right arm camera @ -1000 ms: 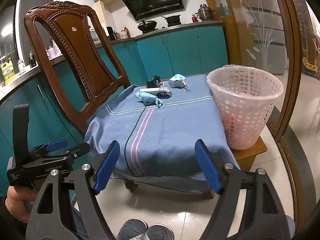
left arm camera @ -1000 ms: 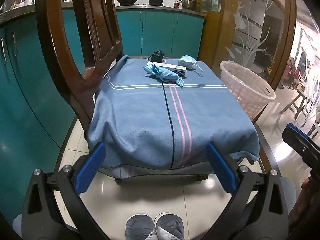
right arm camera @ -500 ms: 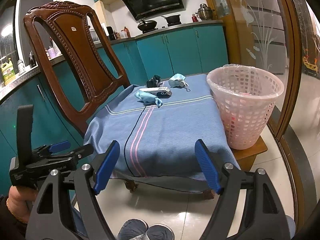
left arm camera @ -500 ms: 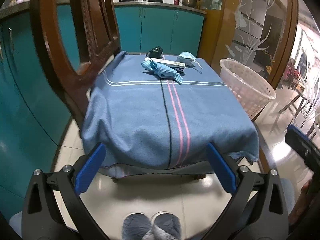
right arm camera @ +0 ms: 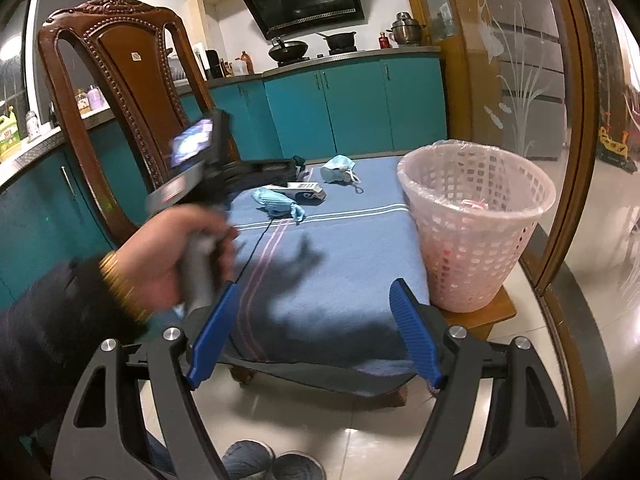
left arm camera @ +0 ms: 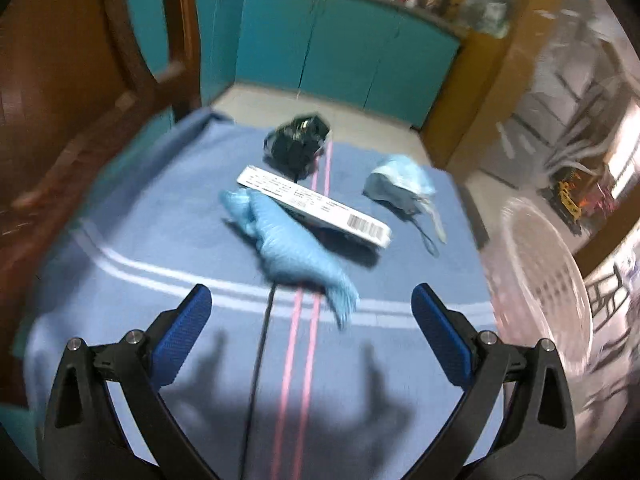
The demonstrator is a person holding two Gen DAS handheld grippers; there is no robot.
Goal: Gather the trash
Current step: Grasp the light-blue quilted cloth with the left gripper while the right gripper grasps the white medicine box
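Observation:
Trash lies at the far end of a blue cloth (left arm camera: 160,240): a crumpled light-blue glove (left arm camera: 288,244), a white box with a barcode (left arm camera: 316,204), a black crumpled wrapper (left arm camera: 298,144) and a blue face mask (left arm camera: 402,184). My left gripper (left arm camera: 312,312) hovers open over the cloth, just short of the glove, nothing between its fingers. In the right wrist view the glove (right arm camera: 278,202), box (right arm camera: 306,191) and mask (right arm camera: 340,168) lie far ahead. My right gripper (right arm camera: 314,328) stands open and empty near the cloth's front edge. A pink lined basket (right arm camera: 476,232) stands at the right.
A carved wooden chair back (right arm camera: 132,92) rises at the left of the cloth. The person's hand (right arm camera: 188,256) and dark sleeve hold the left tool over the cloth. Teal cabinets (right arm camera: 360,108) stand behind, a glass partition (right arm camera: 520,80) at the right. The basket (left arm camera: 544,280) sits right of my left gripper.
My left gripper has swept forward over the cloth, close to the glove and box; the view is blurred by the motion. My right gripper has kept still and open.

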